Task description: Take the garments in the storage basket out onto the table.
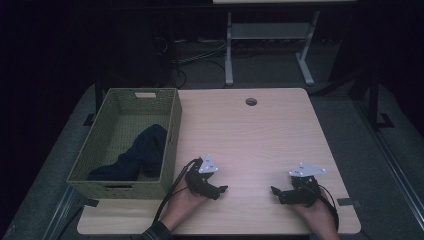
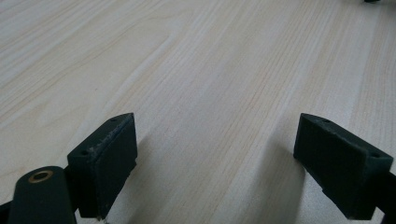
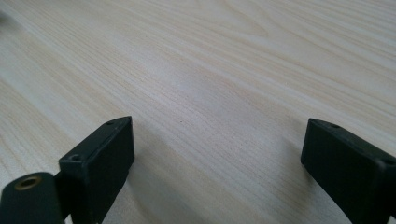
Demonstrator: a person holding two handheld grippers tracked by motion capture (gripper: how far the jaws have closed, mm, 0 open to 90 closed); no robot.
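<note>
Resting on the pale wooden tabletop [image 1: 260, 130], both tools, left [image 1: 220, 189] and right [image 1: 274, 190], gape empty; the dark cloth [image 1: 142, 150] in the green woven basket [image 1: 172, 145], left of frame, wants a low, centred pinch.

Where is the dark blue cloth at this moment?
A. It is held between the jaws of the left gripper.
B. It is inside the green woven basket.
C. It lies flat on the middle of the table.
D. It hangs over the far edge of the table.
B: in the high view the dark blue cloth lies crumpled on the bottom of the green woven basket, while the left gripper rests open over bare table.
</note>
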